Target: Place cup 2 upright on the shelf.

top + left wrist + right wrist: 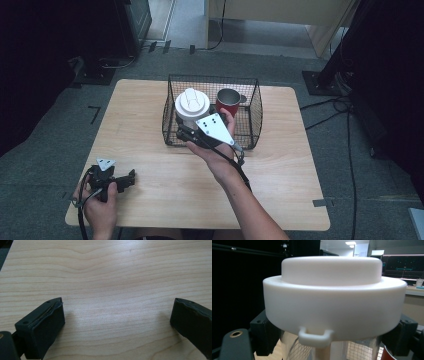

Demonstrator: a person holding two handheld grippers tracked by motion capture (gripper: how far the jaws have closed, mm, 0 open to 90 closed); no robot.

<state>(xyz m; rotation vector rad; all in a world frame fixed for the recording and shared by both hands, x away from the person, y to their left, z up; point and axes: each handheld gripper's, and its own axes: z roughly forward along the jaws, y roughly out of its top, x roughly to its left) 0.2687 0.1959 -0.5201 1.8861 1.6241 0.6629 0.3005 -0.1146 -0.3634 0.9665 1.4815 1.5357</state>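
High view: we list 1 wooden desk point(150, 125) carrying 1 black wire basket point(250, 107). Inside the basket stands 1 red mug point(228, 103), upright, at the right. Beside it on the left, 1 jar with a white lid point(192, 104) is held by the right gripper point(186, 131) at the basket's near left part; whether the jar rests on the basket floor we cannot tell. The left gripper point(131, 179) sits on the desk at the near left corner, well apart from the basket.

Left gripper view: we see its 2 jaws standing wide apart over bare wood, with nothing between them.

Right gripper view: we note the lid close up, with 1 small loop on its rim point(315, 336). The clear jar body point(332, 350) sits below it. The 2 jaws are clamped on the jar just under the lid, 1 on each side.
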